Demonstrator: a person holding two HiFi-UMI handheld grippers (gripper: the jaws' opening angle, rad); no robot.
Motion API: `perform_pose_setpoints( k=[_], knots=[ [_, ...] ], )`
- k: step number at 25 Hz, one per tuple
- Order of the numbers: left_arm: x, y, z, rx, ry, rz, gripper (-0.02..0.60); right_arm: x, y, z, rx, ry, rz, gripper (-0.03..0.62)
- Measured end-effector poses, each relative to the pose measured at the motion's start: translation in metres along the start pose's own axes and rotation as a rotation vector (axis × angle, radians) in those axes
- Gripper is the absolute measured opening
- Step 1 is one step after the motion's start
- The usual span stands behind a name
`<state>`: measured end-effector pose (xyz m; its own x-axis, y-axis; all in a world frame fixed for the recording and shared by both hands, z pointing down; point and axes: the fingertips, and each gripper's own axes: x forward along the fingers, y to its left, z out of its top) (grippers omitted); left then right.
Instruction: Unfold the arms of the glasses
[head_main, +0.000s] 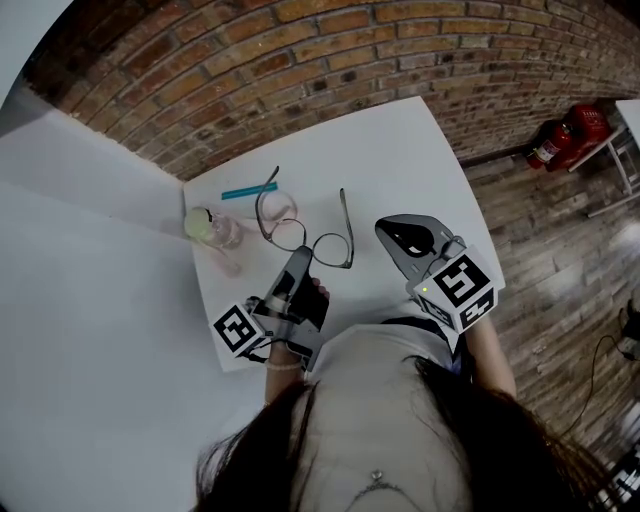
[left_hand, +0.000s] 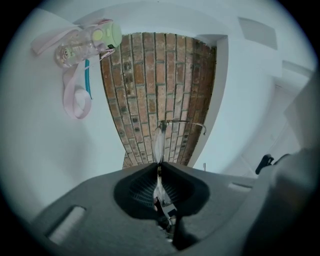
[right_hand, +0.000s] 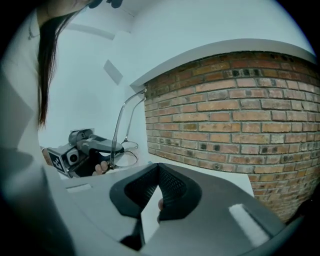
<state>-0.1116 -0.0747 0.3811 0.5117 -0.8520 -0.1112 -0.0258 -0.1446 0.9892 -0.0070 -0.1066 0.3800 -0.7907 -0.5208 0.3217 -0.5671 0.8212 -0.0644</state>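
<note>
Thin dark-rimmed glasses (head_main: 318, 240) rest at the middle of the white table (head_main: 400, 150), with both arms swung out and pointing away from me. My left gripper (head_main: 303, 252) is shut on the frame from the near side. In the left gripper view the frame (left_hand: 159, 142) runs edge-on into the closed jaws, with one arm (left_hand: 182, 121) sticking out to the right. My right gripper (head_main: 385, 228) hovers to the right of the glasses, shut and holding nothing, apart from them. The right gripper view shows the glasses (right_hand: 122, 156) and the left gripper (right_hand: 85, 150) at the far left.
A small clear bottle (head_main: 212, 228) with a green cap and pink strap lies at the table's left edge, with a teal pen (head_main: 248, 190) behind it. A brick wall (head_main: 330, 60) runs behind the table. Red fire extinguishers (head_main: 565, 135) stand on the floor at the right.
</note>
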Motion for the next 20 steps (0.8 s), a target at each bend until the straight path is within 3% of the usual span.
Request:
perform_pose_setpoints(
  k=[20],
  knots=[
    [0.006,0.0062,-0.004,-0.02,0.011,0.003,0.023,0.0035,-0.0053,-0.0108,-0.008,0.046,0.005,0.006]
  ],
)
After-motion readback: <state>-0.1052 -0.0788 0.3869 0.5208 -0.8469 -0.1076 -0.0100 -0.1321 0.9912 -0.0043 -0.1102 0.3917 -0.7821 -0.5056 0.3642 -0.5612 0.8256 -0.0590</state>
